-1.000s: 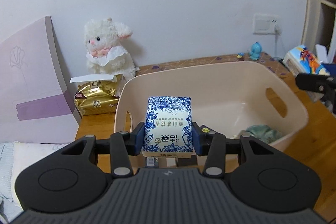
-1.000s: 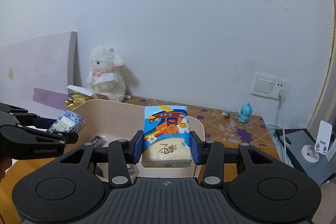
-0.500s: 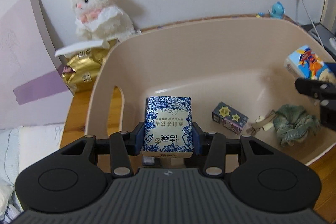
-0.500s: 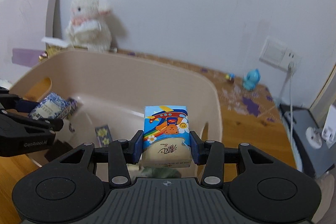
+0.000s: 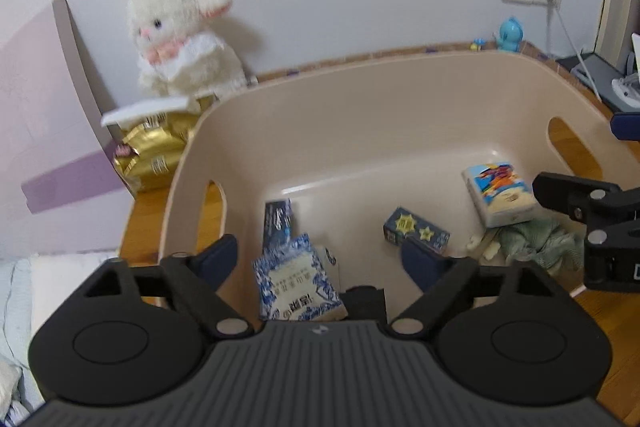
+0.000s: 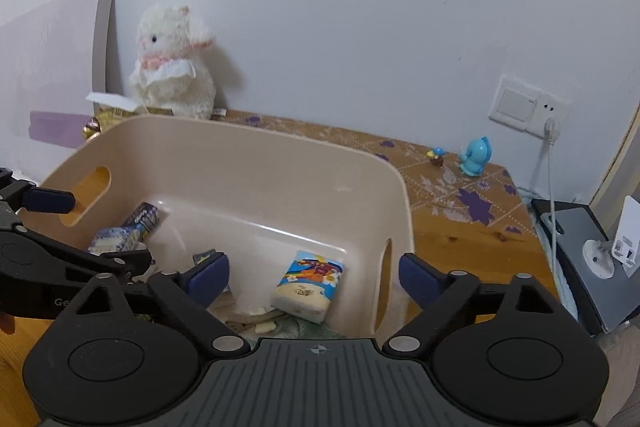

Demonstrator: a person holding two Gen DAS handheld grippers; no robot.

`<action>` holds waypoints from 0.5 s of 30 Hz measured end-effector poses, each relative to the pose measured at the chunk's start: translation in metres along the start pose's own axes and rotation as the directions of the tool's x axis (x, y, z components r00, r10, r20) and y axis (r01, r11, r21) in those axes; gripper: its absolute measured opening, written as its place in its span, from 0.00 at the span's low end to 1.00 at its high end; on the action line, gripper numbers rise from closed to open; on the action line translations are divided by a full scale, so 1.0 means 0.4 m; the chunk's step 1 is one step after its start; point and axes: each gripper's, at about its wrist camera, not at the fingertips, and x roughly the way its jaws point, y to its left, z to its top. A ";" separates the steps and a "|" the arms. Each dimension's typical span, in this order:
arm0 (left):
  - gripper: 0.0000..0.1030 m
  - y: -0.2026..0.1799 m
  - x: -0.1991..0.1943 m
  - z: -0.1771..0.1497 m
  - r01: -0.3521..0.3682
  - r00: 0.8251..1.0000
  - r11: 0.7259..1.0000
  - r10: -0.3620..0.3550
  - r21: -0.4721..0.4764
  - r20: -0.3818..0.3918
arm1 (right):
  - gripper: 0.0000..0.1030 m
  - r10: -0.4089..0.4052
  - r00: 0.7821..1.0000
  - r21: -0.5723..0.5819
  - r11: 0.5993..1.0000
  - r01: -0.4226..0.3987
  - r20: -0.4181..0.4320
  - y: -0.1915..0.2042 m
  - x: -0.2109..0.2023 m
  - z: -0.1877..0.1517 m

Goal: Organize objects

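Note:
A beige plastic bin (image 5: pixel 360 99) (image 6: pixel 256 163) stands on the wooden table. My left gripper (image 5: pixel 320 261) is open above its near left side. The blue-and-white tissue pack (image 5: pixel 296 283) (image 6: pixel 114 239) lies loose in the bin below it. My right gripper (image 6: pixel 314 277) is open over the bin's right side. The cartoon tissue pack (image 6: pixel 308 285) (image 5: pixel 500 193) lies in the bin, free of the fingers. A small star-printed box (image 5: pixel 416 233), a dark box (image 5: pixel 278 219) and a green cloth (image 5: pixel 536 243) also lie inside.
A white plush lamb (image 5: pixel 180 35) (image 6: pixel 172 63) sits against the wall behind the bin, with a gold packet (image 5: pixel 156 155) beside it. A pink board (image 5: pixel 44 115) leans at the left. A blue toy (image 6: pixel 474 157) and a wall socket (image 6: pixel 528 105) are at the right.
Both grippers opened. The blue-and-white pack and the cartoon pack dropped from the fingers into the bin.

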 end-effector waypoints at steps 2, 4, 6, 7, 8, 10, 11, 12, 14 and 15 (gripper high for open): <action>0.88 0.003 -0.016 0.003 0.000 1.000 1.000 0.000 -0.002 0.010 | 0.96 -0.004 1.000 0.004 1.000 0.004 0.023 -0.004 -0.023 0.000; 0.88 0.009 -0.033 0.003 -0.004 1.000 1.000 0.004 -0.012 0.022 | 0.97 -0.003 0.999 0.011 1.000 0.003 0.044 -0.008 -0.050 0.000; 0.88 0.014 -0.053 0.002 -0.004 0.999 1.000 0.004 -0.021 0.037 | 1.00 0.001 0.998 0.020 1.000 -0.003 0.063 -0.013 -0.077 0.001; 0.88 0.015 -0.064 0.001 -0.003 0.999 1.000 0.004 -0.023 0.044 | 1.00 0.005 0.997 0.025 1.000 -0.007 0.071 -0.015 -0.090 0.002; 0.88 0.016 -0.076 0.000 -0.004 0.999 1.000 0.005 -0.023 0.052 | 1.00 0.009 0.997 0.029 1.000 -0.011 0.077 -0.018 -0.102 0.000; 0.88 0.018 -0.103 -0.004 -0.006 0.998 1.000 0.008 -0.028 0.070 | 1.00 0.017 0.996 0.036 0.999 -0.020 0.090 -0.022 -0.130 -0.003; 0.88 0.019 -0.116 -0.007 -0.006 0.997 0.999 0.009 -0.032 0.078 | 1.00 0.021 0.995 0.038 0.999 -0.025 0.099 -0.023 -0.145 -0.005; 0.88 0.020 -0.131 -0.010 -0.006 0.996 0.999 0.009 -0.039 0.087 | 1.00 0.024 0.994 0.040 0.999 -0.028 0.107 -0.024 -0.160 -0.008; 0.88 0.022 -0.161 -0.019 -0.004 0.995 0.999 0.009 -0.054 0.103 | 1.00 0.030 0.993 0.038 0.999 -0.034 0.115 -0.023 -0.185 -0.015; 0.88 0.023 -0.174 -0.023 -0.003 0.994 0.998 0.010 -0.060 0.110 | 1.00 0.032 0.992 0.038 0.999 -0.037 0.119 -0.024 -0.199 -0.020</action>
